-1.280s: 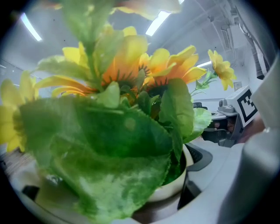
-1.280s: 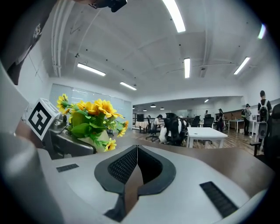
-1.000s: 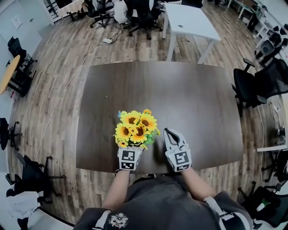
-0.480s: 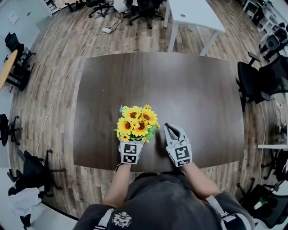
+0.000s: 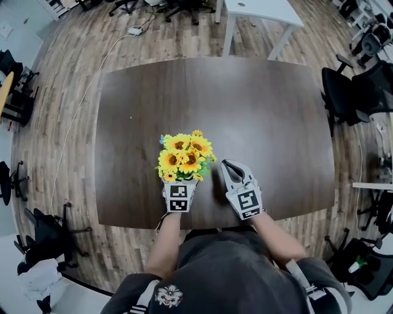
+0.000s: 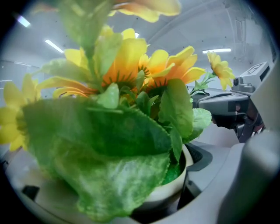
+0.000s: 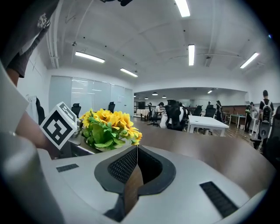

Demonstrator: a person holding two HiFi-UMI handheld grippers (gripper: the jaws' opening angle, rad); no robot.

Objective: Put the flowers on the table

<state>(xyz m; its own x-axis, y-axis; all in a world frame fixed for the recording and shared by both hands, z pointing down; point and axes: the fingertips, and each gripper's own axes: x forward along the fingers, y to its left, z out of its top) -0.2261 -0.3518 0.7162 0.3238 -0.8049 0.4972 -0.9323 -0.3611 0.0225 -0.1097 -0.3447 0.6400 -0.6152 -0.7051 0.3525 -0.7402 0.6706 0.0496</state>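
Observation:
A bunch of yellow sunflowers (image 5: 184,156) with green leaves stands in a small white pot (image 6: 177,181). My left gripper (image 5: 180,186) is shut on the pot; blooms and leaves hide its fingertips. The pot is over the dark brown table (image 5: 258,104), near its front edge; I cannot tell whether it touches the top. In the left gripper view the sunflowers (image 6: 131,65) fill the frame. My right gripper (image 5: 228,164) is shut and holds nothing, just right of the flowers. From the right gripper view (image 7: 136,151) the sunflowers (image 7: 109,127) are at the left.
A white table (image 5: 261,9) stands beyond the far edge. Black office chairs (image 5: 353,92) are at the right, more chairs (image 5: 18,104) at the left. A cable (image 5: 80,116) runs across the wooden floor. People sit at desks (image 7: 175,116) in the distance.
Both grippers and the flowers have shifted slightly farther onto the table. The left gripper still holds the pot and the right stays shut.

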